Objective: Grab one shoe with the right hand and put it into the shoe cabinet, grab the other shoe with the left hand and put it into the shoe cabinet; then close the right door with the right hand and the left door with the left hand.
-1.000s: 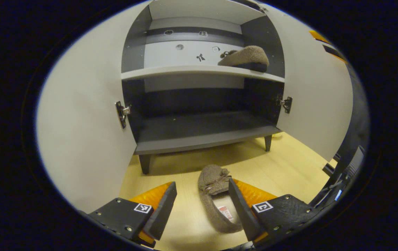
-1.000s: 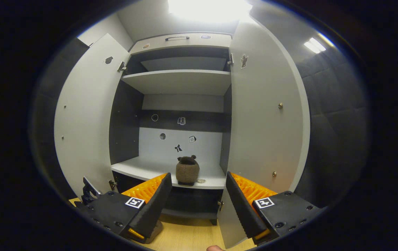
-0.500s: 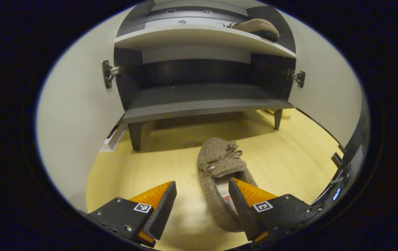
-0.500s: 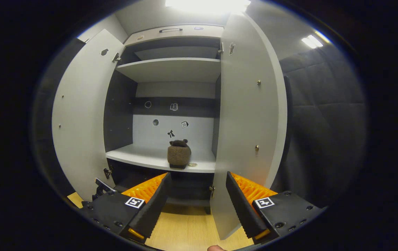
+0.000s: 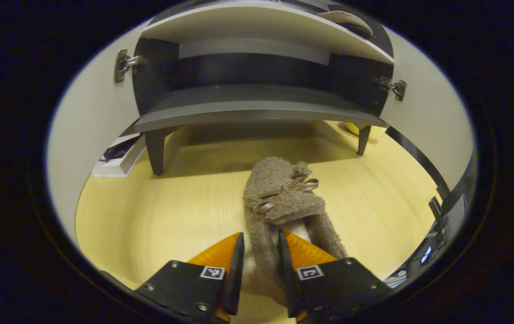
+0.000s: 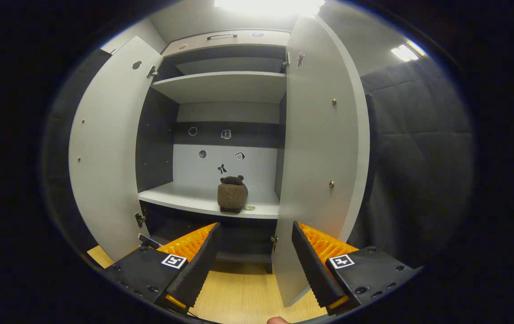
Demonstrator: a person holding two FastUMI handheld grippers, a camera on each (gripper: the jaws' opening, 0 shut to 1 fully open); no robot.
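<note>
A fuzzy brown slipper (image 5: pixel 284 202) with a ribbon bow lies on the wooden floor (image 5: pixel 171 211) in front of the shoe cabinet (image 5: pixel 257 112). My left gripper (image 5: pixel 259 265) is shut on the slipper's left side wall near the heel, one finger inside the shoe and one outside. The other slipper (image 6: pixel 232 195) stands on the cabinet's middle shelf (image 6: pixel 194 200), toe pointing inward; its edge (image 5: pixel 347 20) shows at the top of the left gripper view. My right gripper (image 6: pixel 254 256) hangs open in front of the cabinet with nothing between its fingers. Both doors, left (image 6: pixel 104 148) and right (image 6: pixel 320 157), stand wide open.
A white box (image 5: pixel 119 153) lies on the floor behind the left door. A yellowish object (image 5: pixel 365 130) sits under the cabinet by its right leg (image 5: pixel 362 141). A dark padded wall (image 6: pixel 419 157) stands right of the cabinet. A fingertip (image 6: pixel 277 320) shows at the bottom edge.
My left gripper came down and forward over the slipper on the floor and shut on its side wall. The right gripper drew back slightly and stayed open.
</note>
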